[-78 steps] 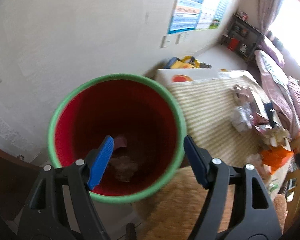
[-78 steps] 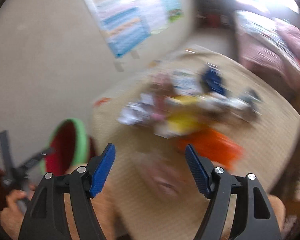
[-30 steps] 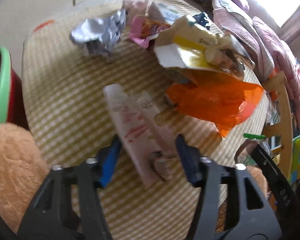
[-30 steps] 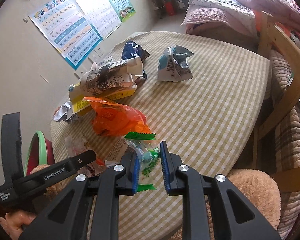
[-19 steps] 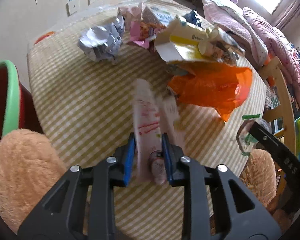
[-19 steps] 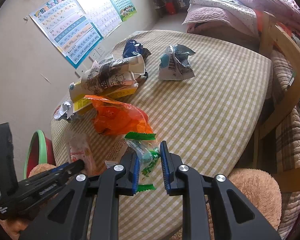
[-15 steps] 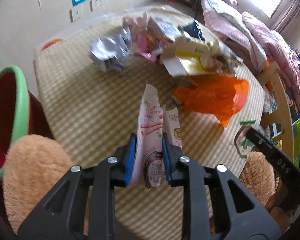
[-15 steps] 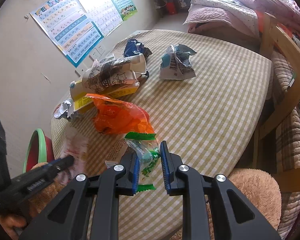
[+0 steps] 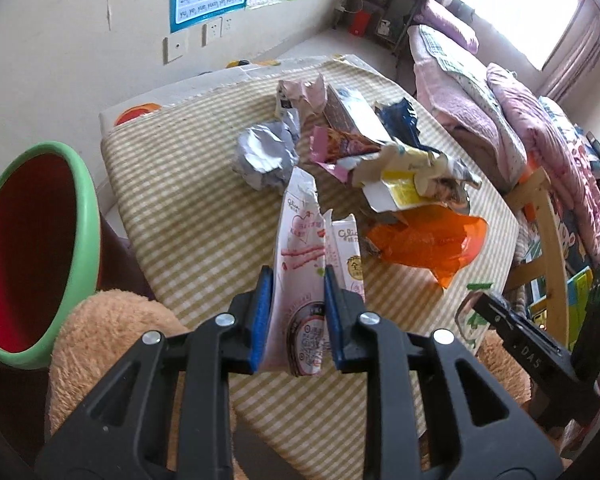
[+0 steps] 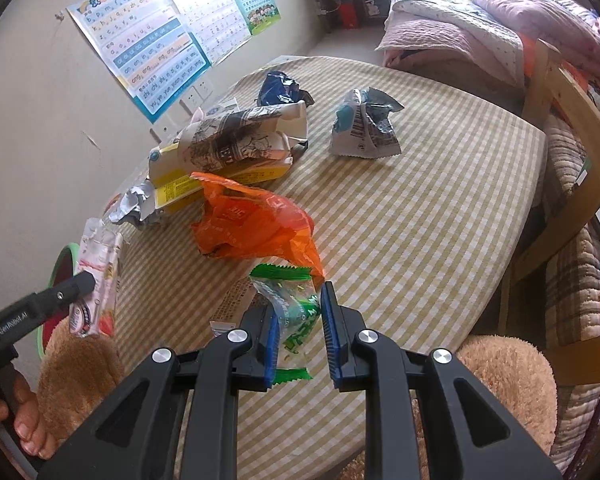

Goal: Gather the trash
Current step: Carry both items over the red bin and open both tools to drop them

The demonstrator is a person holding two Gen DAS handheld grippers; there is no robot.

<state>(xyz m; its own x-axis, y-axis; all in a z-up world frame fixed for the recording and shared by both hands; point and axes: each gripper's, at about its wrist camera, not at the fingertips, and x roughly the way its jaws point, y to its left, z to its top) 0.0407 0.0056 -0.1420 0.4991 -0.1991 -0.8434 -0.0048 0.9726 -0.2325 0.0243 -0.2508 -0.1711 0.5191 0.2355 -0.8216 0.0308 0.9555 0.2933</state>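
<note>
Wrappers lifted for binning: left gripper (image 9: 296,312) has just closed on pink wrapper (image 9: 302,264); right gripper (image 10: 300,332) clamps green wrapper (image 10: 294,308); red bin (image 9: 36,248) beside table (image 10: 440,200).

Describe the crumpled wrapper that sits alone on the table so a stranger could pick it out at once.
Start at the checked table and find the heap of trash near the wall. Off to its right, apart from the pile, stands one crumpled wrapper. It is white and teal with a black barcode, unlike the dark blue wrapper behind the heap.
</note>
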